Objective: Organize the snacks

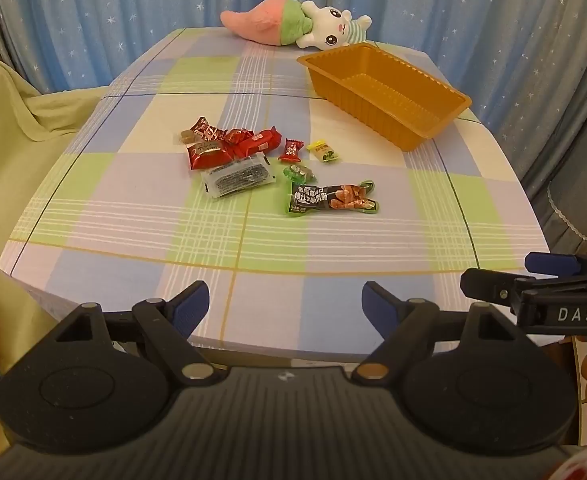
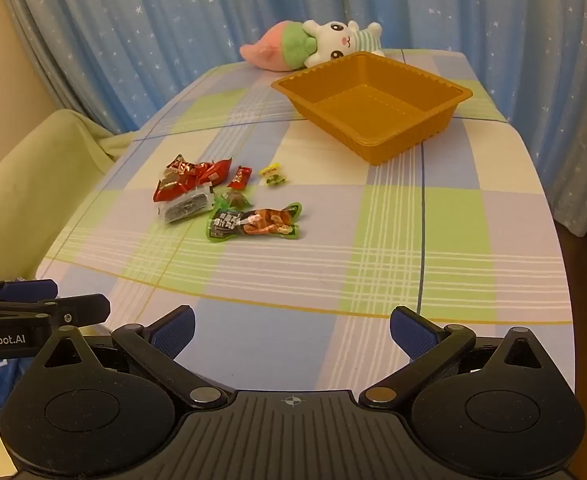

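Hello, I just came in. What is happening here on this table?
A person holds two gripping tools near the front edge of the table, apparently to sort snacks. Both the left tool and the right tool are open and hold nothing. The snack packets lie loose in the middle of the checked cloth, among them a green sausage packet and a small yellow candy. The orange tray behind them is empty. A plush toy lies at the far edge.

We look from both wrists, side by side off the near table (image 1: 333, 248) edge, facing forward; both views share the orange tray (image 2: 373, 96) far ahead.
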Demonstrator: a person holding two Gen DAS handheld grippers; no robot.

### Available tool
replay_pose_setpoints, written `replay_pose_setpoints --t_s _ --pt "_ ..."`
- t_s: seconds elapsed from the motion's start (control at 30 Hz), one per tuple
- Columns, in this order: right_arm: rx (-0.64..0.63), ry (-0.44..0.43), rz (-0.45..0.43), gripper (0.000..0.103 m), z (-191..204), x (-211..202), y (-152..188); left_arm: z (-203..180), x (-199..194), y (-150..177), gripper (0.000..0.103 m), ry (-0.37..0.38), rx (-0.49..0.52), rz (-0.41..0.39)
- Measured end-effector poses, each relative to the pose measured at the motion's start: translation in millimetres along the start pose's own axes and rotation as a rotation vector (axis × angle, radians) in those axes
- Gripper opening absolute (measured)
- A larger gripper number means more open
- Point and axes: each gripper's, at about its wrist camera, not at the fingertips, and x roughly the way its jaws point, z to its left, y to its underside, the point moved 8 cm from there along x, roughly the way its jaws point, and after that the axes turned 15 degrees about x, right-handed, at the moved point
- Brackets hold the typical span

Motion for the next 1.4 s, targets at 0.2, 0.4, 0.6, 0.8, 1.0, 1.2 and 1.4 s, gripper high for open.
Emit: replay_pose_setpoints --t_s 0.2,0.4,0.6,0.8,1.0,1.2,1.4 --pt "-0.002 0.001 -0.003 0.103 0.9 -1.4 0.4 0.0 -0.1 -0.2 0.082 -0.001 0.001 -0.002" --pt "-0.003 0.001 -0.002 0.103 0.5 -1.3 -0.4 0.0 0.5 -0.5 0.082 -0.001 0.001 0.0" --pt "-0.001 0.001 -0.006 0.103 -0.9 -4.1 -0.1 -4.2 -1.6 0.1 0.082 -0.002 0.007 -0.004" --pt "-0.002 0.001 -0.006 0.103 -0.7 -2.4 -0.6 -3.7 1.7 -0.8 0.082 -0.006 0.008 -0.005" --pt "-0.003 0.0 -0.003 0.103 -0.5 -2.4 -1.6 -3.2 1.9 -1.1 0.082 -0.007 0.007 -0.002" --pt "-0.008 0.001 0.005 0.103 0.8 1.5 -5.0 0.5 2.5 -2.1 0.082 -0.005 0.005 0.001" --pt "-0.007 0.0 0.005 0.103 1.1 2.4 -4.2 3.7 3.6 -3.1 0.082 -0.004 0.003 0.005"
